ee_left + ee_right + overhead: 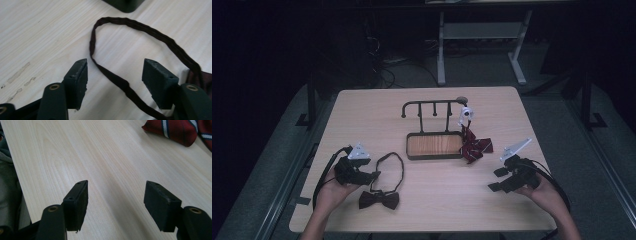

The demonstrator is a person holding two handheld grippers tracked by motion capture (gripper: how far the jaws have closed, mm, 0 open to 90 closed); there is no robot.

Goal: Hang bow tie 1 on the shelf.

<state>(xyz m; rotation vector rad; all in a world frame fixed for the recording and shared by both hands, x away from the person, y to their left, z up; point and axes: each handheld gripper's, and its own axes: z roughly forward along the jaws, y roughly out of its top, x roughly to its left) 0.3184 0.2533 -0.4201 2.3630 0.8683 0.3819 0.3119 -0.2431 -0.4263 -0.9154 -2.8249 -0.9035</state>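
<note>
Straddling the bow tie (379, 199) strap (117, 80) on the bench (437, 210), our left hand-held gripper (115, 75) isn't yet clamped; right hand-held gripper (116, 197) idles, released. Risk, imo: thin strap slips out b/c pads close off-centre.

Dim lab or test room: pale wooden table (427, 200) on grey floor, cables (384, 67) and a white-legged workbench (482, 37) behind the table.

Dark and striped ties on pale wood

Bow tie (379, 199) dark brown, its strap (120, 82) the same; second tie (475, 146) dark red with white stripes; table (362, 115) light woodgrain; rack (434, 145) black, wood-brown base.
</note>
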